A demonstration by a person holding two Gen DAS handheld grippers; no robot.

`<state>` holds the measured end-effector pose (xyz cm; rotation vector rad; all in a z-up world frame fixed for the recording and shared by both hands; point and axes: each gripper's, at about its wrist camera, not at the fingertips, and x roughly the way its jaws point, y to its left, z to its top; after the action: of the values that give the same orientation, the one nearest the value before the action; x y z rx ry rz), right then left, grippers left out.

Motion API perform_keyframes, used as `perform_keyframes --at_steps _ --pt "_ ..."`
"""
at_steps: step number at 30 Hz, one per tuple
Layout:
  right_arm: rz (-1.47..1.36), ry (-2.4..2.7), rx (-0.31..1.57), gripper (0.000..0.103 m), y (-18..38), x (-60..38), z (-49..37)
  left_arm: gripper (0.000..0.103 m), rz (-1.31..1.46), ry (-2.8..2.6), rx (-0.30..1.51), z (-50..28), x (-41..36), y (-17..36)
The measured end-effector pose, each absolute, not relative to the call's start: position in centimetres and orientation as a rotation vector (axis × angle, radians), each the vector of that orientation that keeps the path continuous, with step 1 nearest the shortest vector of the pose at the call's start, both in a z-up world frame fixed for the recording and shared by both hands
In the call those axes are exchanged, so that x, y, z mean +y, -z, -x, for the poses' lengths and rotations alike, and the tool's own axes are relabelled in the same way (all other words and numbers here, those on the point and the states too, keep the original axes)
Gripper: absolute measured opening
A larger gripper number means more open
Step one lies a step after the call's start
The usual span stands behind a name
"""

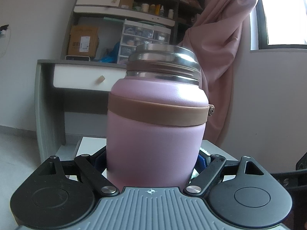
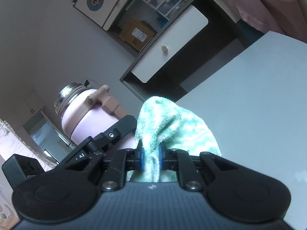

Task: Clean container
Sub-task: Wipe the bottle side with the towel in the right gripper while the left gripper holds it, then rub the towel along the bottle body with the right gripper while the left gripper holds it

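Pink flask (image 1: pixel 155 126) clamped in our left gripper (image 1: pixel 153 163); our right gripper (image 2: pixel 150 157) pinches green-white cloth (image 2: pixel 172 126) just right of it.

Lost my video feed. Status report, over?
Left gripper shut on pink container, lid off. Right gripper shut on green cloth, beside the container, not yet wiping. Nothing in the way.

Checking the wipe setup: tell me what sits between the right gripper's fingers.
A green-and-white cloth, pinched between the right gripper's blue pads, seen in the right wrist view.
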<state>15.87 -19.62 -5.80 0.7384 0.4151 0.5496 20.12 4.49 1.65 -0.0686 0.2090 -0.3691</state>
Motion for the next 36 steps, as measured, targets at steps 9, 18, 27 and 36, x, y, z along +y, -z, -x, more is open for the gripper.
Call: perform_keyframes --at_steps 9,18,27,36 --pt "-0.701 -0.501 0.485 0.014 7.0 -19.0 -16.5 0.085 0.067 0.365 0.209 -20.0 3.9 -1.6" --pt "-0.696 -0.485 0.502 0.014 7.0 -18.9 -16.4 0.085 0.07 0.367 0.21 -20.0 3.9 -1.8" --pt "-0.742 -0.56 0.412 0.014 5.5 -19.5 -15.6 0.085 0.084 0.37 0.212 -20.1 3.9 -1.7" --pt "-0.772 -0.576 0.419 0.014 6.2 -19.9 -15.7 0.085 0.078 0.372 0.211 -19.8 4.2 -1.2"
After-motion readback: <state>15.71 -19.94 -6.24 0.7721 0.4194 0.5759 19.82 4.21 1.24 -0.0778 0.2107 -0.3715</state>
